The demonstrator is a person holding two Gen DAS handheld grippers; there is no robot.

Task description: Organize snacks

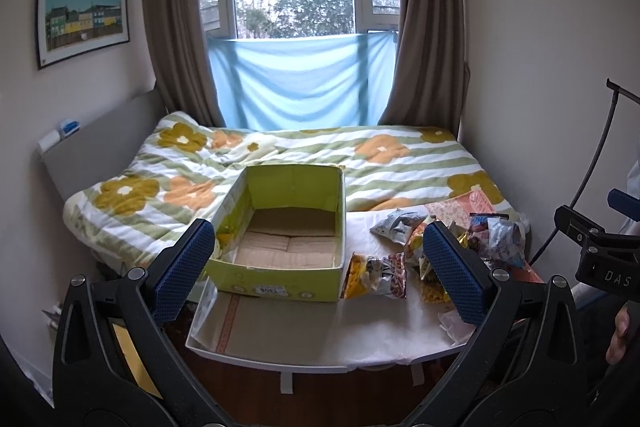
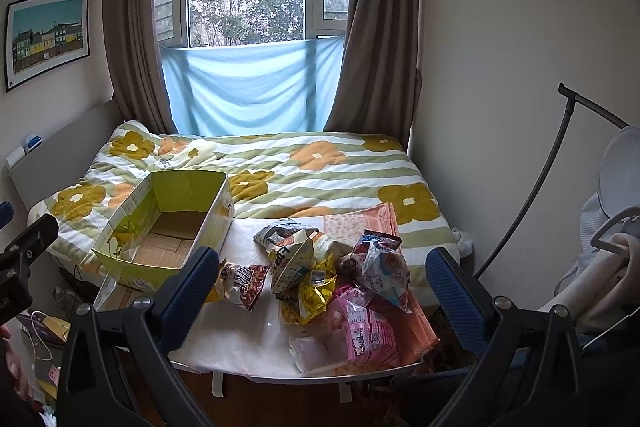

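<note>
An empty yellow-green cardboard box (image 1: 280, 279) stands open on the left of a small white table (image 1: 320, 335); it also shows in the right wrist view (image 2: 132, 267). A pile of snack bags (image 2: 320, 275) lies on the table's right part, with a pink bag (image 2: 368, 335) at the front and a red-white bag (image 2: 244, 283) nearest the box. In the left wrist view the pile (image 1: 472, 239) lies right of the box, with one yellow bag (image 1: 376, 277) beside it. My left gripper (image 1: 316, 275) is open and empty, above the table's near edge. My right gripper (image 2: 324, 295) is open and empty, held back from the pile.
A bed with a flowered quilt (image 2: 320, 171) runs behind the table up to the window. Walls close in on both sides. A black lamp stand (image 2: 532, 195) and a chair with clothes (image 2: 612, 267) stand at the right. Clutter lies on the floor at the left (image 2: 40, 339).
</note>
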